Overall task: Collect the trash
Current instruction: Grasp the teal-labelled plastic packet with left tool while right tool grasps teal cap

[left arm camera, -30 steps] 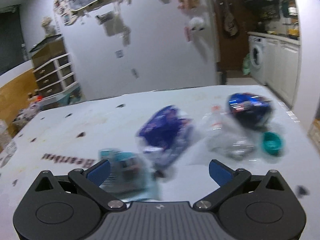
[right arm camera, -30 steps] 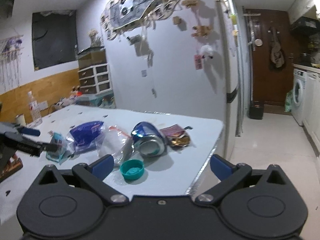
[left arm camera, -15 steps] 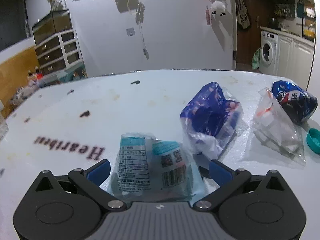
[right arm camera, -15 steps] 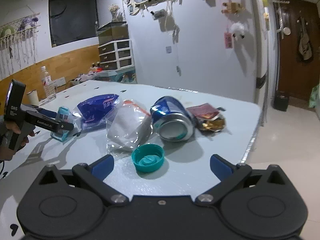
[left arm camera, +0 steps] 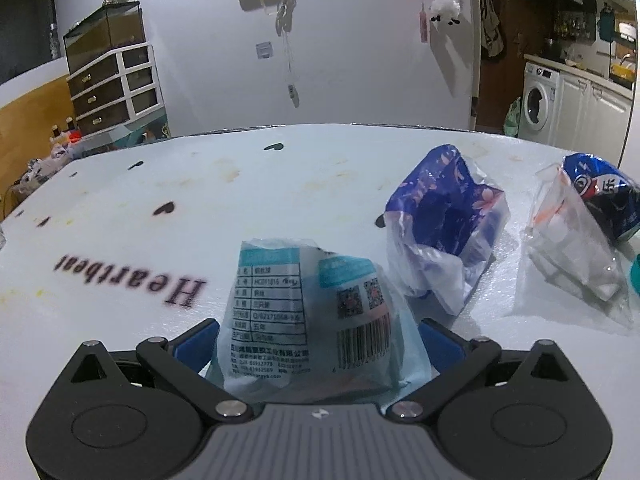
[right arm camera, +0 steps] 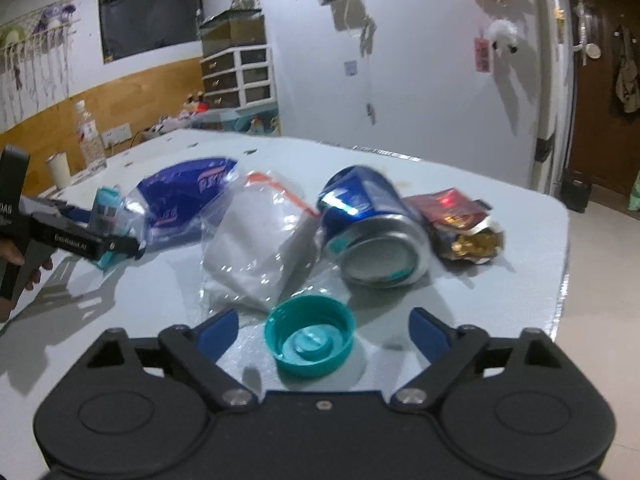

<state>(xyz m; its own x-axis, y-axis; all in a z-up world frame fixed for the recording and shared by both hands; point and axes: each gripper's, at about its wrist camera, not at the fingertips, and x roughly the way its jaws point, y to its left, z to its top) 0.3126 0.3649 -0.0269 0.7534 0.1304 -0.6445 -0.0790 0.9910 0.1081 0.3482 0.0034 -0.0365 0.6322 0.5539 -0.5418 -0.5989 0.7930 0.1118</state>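
Although every piece of litter lies on the white table (right arm camera: 500, 280), both tools are placed for a first pick, so the collecting looks barely begun. The left gripper (left arm camera: 318, 340) has its blue pads on either side of a pale teal printed packet (left arm camera: 308, 320); the plastic fills the gap and appears to touch both pads, yet whether they press it or merely flank it cannot be told from the left wrist view. The right gripper (right arm camera: 323, 330) is closing, with a teal bottle cap (right arm camera: 310, 338) lying between its fingers and clear space on both sides, so nothing is gripped there. Untouched beyond them are a blue-and-white wrapper (left arm camera: 444, 224), a clear zip bag (right arm camera: 256, 248) with an orange strip, a dented blue can (right arm camera: 372, 236) on its side, and a crumpled red-and-gold foil wrapper (right arm camera: 464, 224) just beside the can. All six items remain to be gathered, by this judgement.

No bin, bag or other container for the trash appears in either view, so where things should go is unknown. The packet's lower edge is hidden behind the left tool's body. Part of a hand (right arm camera: 16, 256) shows at the left edge of the right wrist view, cut off by the frame. The can and foil are slightly blurred, and the can's label is unreadable.
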